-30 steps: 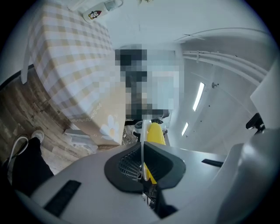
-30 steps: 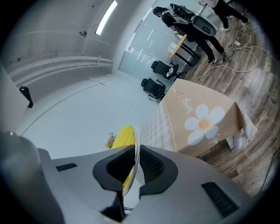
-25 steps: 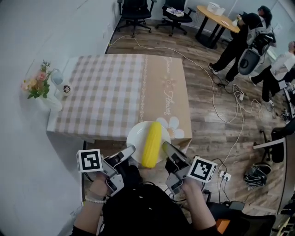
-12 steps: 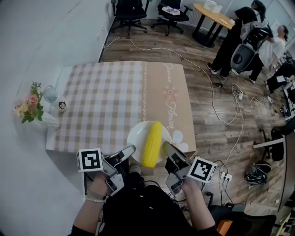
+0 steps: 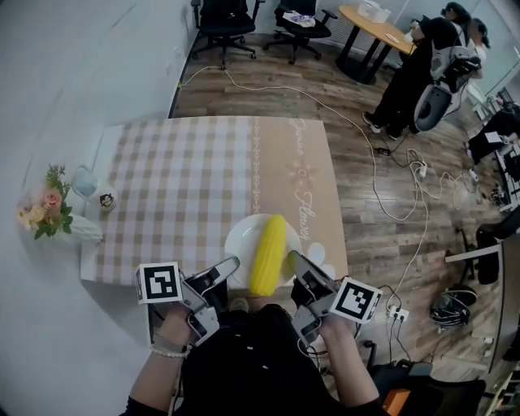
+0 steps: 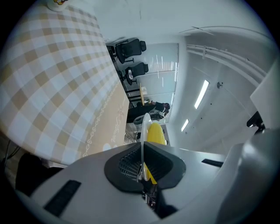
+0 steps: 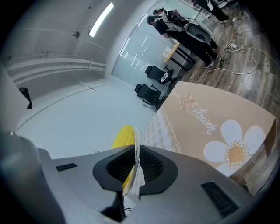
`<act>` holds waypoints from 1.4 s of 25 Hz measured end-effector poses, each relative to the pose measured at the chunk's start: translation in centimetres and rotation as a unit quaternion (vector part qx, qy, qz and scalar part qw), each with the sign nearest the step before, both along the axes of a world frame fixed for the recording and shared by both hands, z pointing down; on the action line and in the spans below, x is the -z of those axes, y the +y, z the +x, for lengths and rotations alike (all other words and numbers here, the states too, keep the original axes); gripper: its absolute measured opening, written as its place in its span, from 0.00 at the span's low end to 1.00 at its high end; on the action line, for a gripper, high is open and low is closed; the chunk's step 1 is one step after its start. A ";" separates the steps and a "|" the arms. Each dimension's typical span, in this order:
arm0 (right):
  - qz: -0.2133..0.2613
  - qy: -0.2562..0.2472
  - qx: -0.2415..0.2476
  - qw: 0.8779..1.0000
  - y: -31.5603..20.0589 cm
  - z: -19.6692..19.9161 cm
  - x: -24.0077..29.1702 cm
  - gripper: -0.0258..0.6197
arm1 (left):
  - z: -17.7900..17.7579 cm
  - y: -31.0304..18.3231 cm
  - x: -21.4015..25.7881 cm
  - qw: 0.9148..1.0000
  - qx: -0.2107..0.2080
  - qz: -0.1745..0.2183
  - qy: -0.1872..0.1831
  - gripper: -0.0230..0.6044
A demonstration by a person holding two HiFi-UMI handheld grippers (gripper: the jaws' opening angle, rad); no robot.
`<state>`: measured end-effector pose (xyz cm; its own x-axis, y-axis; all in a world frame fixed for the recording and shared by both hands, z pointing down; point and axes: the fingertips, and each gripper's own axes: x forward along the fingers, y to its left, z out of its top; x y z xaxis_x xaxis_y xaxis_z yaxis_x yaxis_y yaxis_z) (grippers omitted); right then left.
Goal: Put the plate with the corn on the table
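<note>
A white plate [image 5: 240,242] carries a yellow corn cob [image 5: 267,253] lying lengthwise. It hangs over the near edge of the table [image 5: 195,179], which wears a checked and tan flowered cloth. My left gripper [image 5: 229,266] is shut on the plate's left rim, my right gripper [image 5: 291,259] on its right rim. In the left gripper view the plate [image 6: 143,131] stands edge-on between the pads with the corn [image 6: 155,133] beside it. The right gripper view shows the rim of the plate [image 7: 136,151] clamped the same way, with the corn [image 7: 122,138] behind it.
A vase of flowers [image 5: 49,213], a glass [image 5: 83,180] and a small cup [image 5: 106,200] stand at the table's left edge. Cables [image 5: 382,175] run over the wood floor to the right. Office chairs [image 5: 221,16], a round table [image 5: 380,32] and people stand at the back.
The table has slid nearer and lower in the head view, so the plate now lies further over its near edge. Both grips are unchanged.
</note>
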<state>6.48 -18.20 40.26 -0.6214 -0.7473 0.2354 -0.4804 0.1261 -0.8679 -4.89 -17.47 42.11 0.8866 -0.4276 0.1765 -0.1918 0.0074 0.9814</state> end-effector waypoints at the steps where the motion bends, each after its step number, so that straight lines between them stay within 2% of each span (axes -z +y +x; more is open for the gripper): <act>1: 0.000 0.001 0.000 1.000 -0.2 0.1 0.1 0.13 | 0.1 -0.1 0.0 1.000 0.001 -0.002 0.002 0.07; 10: -0.001 0.005 0.010 1.000 -1.8 1.3 0.4 0.13 | 1.6 -1.5 0.3 1.000 0.013 -0.002 0.013 0.07; 16: -0.008 0.006 0.035 0.999 -2.5 1.6 -0.2 0.13 | 1.7 -1.8 -0.2 1.000 0.025 0.000 -0.003 0.07; 23: -0.014 0.001 0.056 0.998 -3.4 1.5 -1.1 0.13 | 1.8 -2.2 -1.2 0.999 0.045 -0.011 -0.003 0.07; 33: -0.024 0.000 0.072 0.997 -4.6 1.3 -3.7 0.13 | 1.9 -3.6 -3.8 0.999 0.034 -0.011 -0.023 0.07; 35: -0.041 0.008 0.067 0.997 -4.8 1.8 -4.8 0.14 | 1.9 -4.1 -4.4 0.999 0.034 -0.013 -0.023 0.07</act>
<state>8.27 -22.97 45.09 -0.7101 -0.6356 0.3030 -0.4779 0.1190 -0.8703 -2.98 -21.55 46.49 0.8467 -0.4806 0.2283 -0.2352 0.0468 0.9708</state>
